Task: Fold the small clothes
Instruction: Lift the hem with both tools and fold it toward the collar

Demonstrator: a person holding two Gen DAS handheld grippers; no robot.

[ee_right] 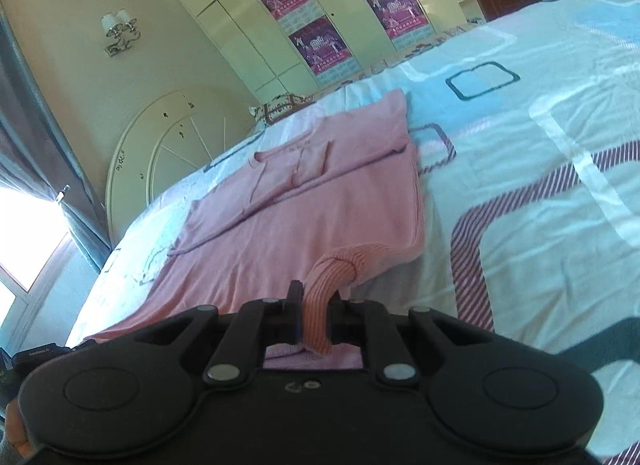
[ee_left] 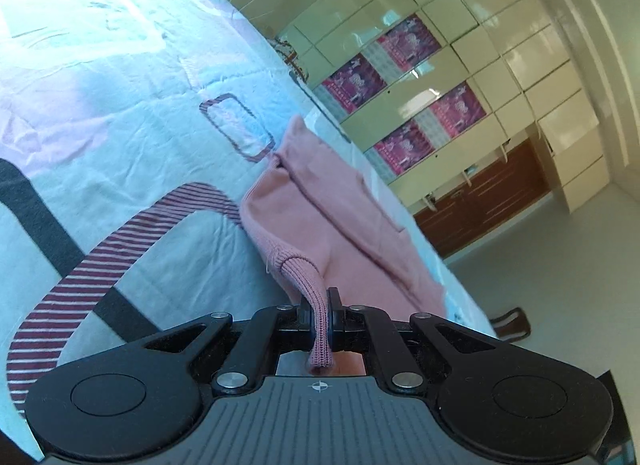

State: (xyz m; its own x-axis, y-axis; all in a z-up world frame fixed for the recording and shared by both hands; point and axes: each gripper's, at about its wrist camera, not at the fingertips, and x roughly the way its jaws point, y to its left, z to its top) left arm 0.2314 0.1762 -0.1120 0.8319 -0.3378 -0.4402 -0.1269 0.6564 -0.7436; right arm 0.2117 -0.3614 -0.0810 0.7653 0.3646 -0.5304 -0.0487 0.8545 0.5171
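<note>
A small pink knit top [ee_right: 304,201] lies spread on the bed, its sides folded in and its buttoned neck at the far end. It also shows in the left wrist view [ee_left: 320,209], near the bed's edge. My left gripper [ee_left: 320,305] is shut on the top's ribbed hem, which bunches between the jaws. My right gripper [ee_right: 316,301] is shut on another part of the ribbed hem. Both hold the near hem just above the bedspread.
The bed has a white bedspread [ee_right: 540,145] with striped and outlined rectangles. A white round headboard [ee_right: 168,145] stands at the far end. A cream wardrobe with purple posters [ee_right: 320,37] lines the wall. The bed's edge and floor [ee_left: 560,265] lie to the left gripper's right.
</note>
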